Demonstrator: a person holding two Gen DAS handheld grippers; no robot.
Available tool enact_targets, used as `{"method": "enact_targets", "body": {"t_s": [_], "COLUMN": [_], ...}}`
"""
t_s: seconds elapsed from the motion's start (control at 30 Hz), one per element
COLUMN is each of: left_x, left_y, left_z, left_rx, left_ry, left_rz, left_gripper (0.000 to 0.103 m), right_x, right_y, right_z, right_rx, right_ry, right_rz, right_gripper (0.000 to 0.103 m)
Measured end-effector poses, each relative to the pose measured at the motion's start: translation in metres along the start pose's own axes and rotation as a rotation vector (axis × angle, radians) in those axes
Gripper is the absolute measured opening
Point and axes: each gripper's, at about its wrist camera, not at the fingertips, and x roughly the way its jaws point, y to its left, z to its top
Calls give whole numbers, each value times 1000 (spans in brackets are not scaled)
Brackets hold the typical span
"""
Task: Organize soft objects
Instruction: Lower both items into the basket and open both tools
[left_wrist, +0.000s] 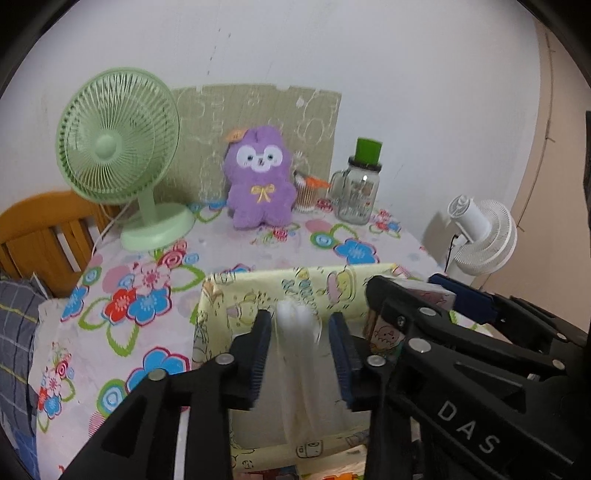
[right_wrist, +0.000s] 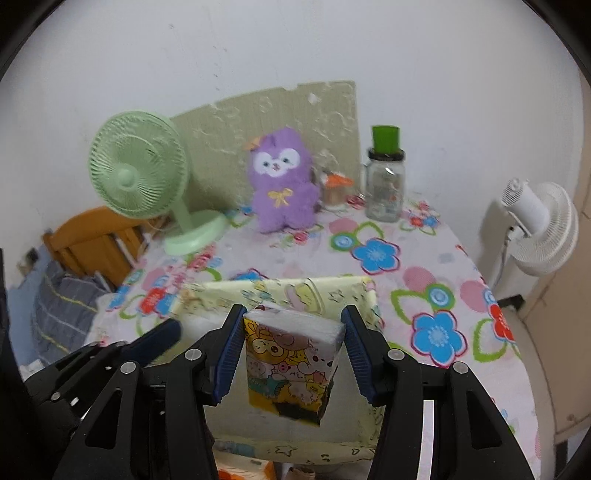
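Your right gripper (right_wrist: 291, 350): jaws parted a bit wider than the tissue pack (right_wrist: 291, 363) that sits between them. The left pad looks just at its top corner, the right pad shows a gap. Can't tell if it's actually gripped. The pack is tilted and hangs over the open storage box (right_wrist: 280, 291).

Your left gripper (left_wrist: 298, 354): jaws open, blurry white plastic bag (left_wrist: 297, 343) between the pads, touching neither side that I can see. It's over the same box (left_wrist: 258, 284), with your right gripper (left_wrist: 410, 295) crossing in at the right, holding the pack at the box's right edge.

The box sits on the near part of the floral bench (right_wrist: 424, 258). At the back: purple plush (left_wrist: 260, 177), green desk fan (left_wrist: 118, 155), glass jar with a green lid (left_wrist: 356, 192), and a small cup of cotton swabs (left_wrist: 307, 194) between plush and jar. White fan (right_wrist: 535, 225) stands off the bench to the right.
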Motion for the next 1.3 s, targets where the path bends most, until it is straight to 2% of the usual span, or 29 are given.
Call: {"method": "enact_targets", "body": {"t_s": [0.03, 0.07, 0.13, 0.27, 0.53, 0.9, 1.0, 1.3], "left_x": [4, 7, 11, 13, 8, -9, -13, -33], "left_y": [1, 2, 5, 6, 4, 1, 0, -3], "left_z": [-2, -3, -5, -9, -11, -16, -17, -23], "left_rx": [-4, -10, -26, -33, -26, -28, -39, -34], "left_ry": [13, 24, 38, 46, 41, 32, 38, 18], "left_rz": [3, 11, 39, 41, 31, 10, -14, -12], "left_gripper": [50, 55, 69, 76, 82, 89, 89, 90], "right_x": [2, 6, 6, 6, -2, -26, -32, -57], "right_y": [0, 0, 1, 5, 3, 1, 1, 3], "right_z": [-1, -2, -3, -5, -8, -13, -14, -20], "right_rx": [3, 4, 1, -18, -20, -10, -10, -19], "right_ry": [4, 10, -2, -4, -9, -40, -42, -72], "right_rz": [-2, 3, 5, 10, -32, -40, -46, -37], "right_gripper": [67, 80, 88, 97, 100, 100, 100, 100]}}
